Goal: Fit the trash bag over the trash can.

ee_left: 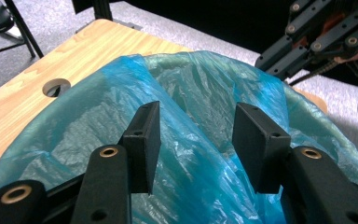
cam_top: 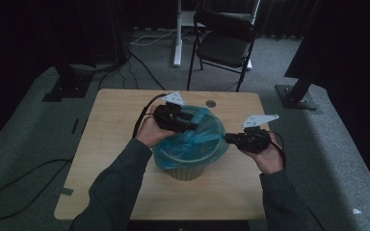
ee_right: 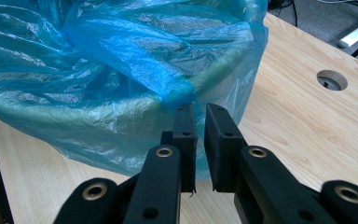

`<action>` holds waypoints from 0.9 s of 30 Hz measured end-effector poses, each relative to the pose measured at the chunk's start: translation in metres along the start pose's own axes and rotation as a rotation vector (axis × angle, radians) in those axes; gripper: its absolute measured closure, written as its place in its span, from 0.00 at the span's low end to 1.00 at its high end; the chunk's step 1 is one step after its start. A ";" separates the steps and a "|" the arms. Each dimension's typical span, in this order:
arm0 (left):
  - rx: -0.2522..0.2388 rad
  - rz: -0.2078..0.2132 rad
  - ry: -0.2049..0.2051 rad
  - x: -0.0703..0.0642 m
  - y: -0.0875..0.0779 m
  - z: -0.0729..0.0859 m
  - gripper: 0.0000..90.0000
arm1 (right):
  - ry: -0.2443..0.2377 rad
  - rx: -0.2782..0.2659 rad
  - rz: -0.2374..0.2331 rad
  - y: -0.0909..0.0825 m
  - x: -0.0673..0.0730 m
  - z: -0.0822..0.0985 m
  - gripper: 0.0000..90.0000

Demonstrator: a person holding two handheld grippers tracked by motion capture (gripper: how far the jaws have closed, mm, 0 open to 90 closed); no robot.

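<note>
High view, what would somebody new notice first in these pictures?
The blue plastic bag lining a round bin at the middle of the wooden table stands out first. The right gripper has its jaws nearly together at a drawn-out strip of the bag at the bin's right rim; whether they pinch it is unclear. The left gripper hovers open over the bag's crumpled mouth.

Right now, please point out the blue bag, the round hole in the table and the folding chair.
blue bag [ee_right: 121, 60]: right gripper view, on its crumpled inner film.
round hole [ee_right: 332, 80]: right gripper view, on the opening in the tabletop.
folding chair [cam_top: 223, 47]: high view, on its black seat.
</note>
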State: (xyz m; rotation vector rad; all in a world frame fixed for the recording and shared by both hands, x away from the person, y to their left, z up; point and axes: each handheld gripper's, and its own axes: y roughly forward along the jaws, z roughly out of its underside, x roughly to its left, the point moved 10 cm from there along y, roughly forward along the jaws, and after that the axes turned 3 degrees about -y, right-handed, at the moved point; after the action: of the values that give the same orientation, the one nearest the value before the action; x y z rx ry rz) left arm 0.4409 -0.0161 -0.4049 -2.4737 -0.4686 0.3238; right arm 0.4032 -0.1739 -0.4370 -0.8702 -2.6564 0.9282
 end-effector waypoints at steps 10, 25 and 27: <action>0.077 -0.028 0.051 -0.002 0.007 0.004 0.57 | 0.000 0.000 -0.001 0.000 0.000 0.000 0.92; 0.138 -0.059 0.088 -0.003 0.020 -0.004 0.57 | 0.000 0.000 -0.004 0.000 0.000 0.000 0.92; 0.137 -0.056 0.095 -0.005 0.021 -0.008 0.57 | 0.001 0.001 -0.004 0.000 0.000 0.000 0.92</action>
State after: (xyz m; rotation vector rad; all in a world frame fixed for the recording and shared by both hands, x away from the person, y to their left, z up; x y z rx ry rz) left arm 0.4448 -0.0380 -0.4106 -2.3269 -0.4599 0.2069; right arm 0.4031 -0.1742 -0.4372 -0.8652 -2.6561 0.9277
